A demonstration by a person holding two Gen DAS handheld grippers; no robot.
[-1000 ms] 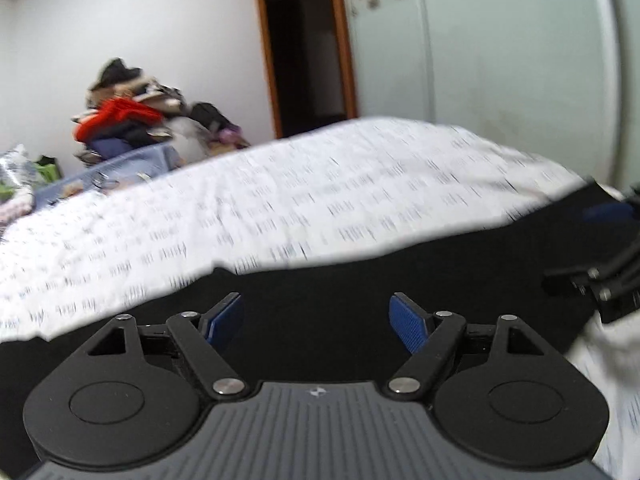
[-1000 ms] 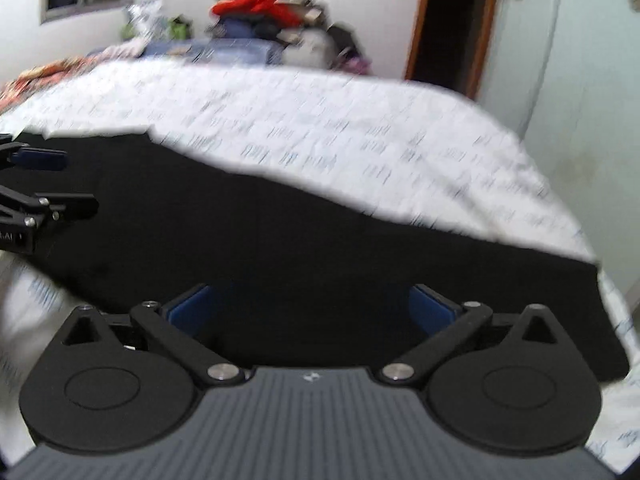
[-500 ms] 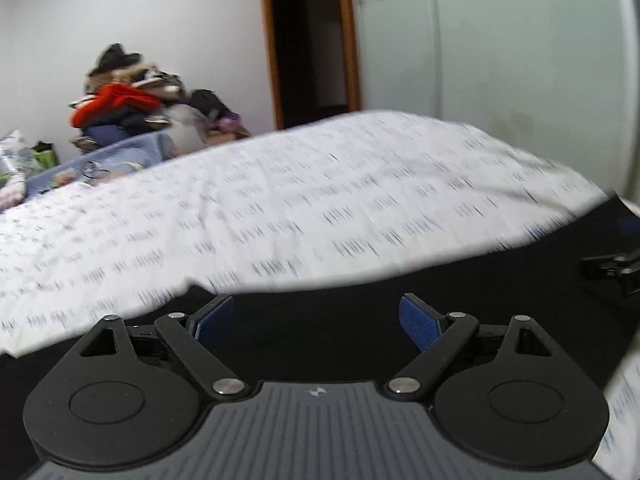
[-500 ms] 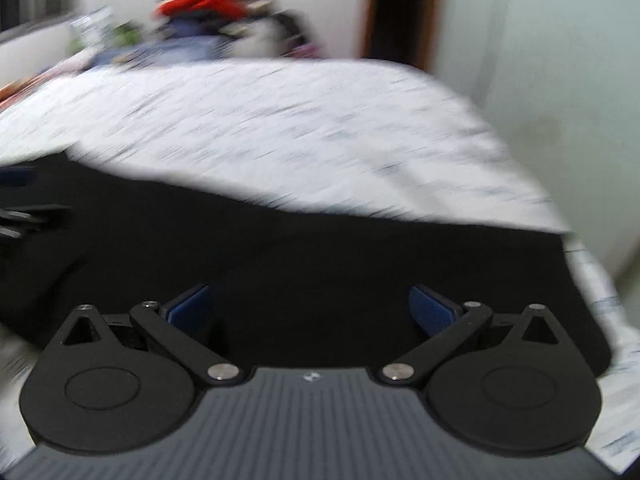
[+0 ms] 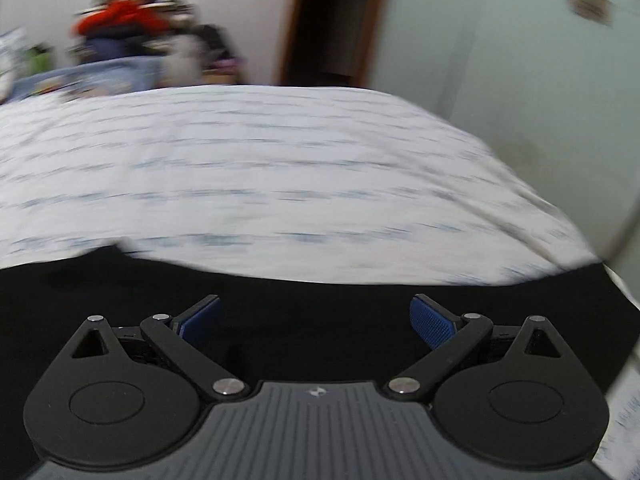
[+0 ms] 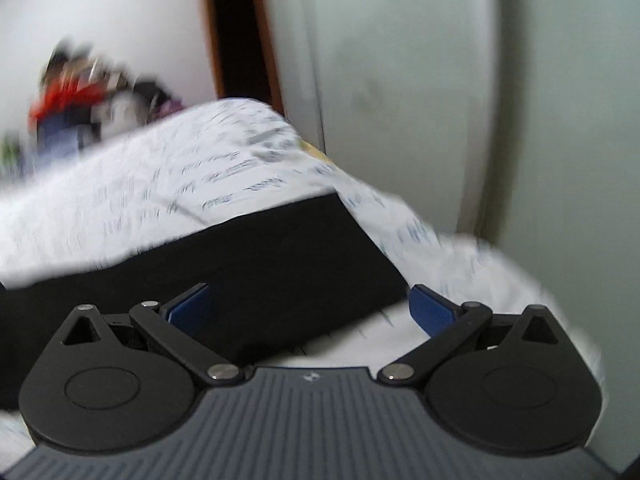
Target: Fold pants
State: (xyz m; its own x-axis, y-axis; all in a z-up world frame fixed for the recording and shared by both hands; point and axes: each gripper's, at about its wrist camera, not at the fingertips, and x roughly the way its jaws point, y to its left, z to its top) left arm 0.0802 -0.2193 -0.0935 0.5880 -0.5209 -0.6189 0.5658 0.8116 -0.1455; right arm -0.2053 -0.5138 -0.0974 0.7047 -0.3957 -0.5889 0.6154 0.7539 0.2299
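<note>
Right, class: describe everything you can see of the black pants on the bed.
The pants are plain black, of soft matte cloth, lying flat on the white printed bedsheet. The left view shows them as a long dark band across the near bed edge. In the right view one end finishes in a straight edge with a squared corner. Both views are blurred, so seams and pockets cannot be made out. No gripper pad visibly presses on them.
</note>
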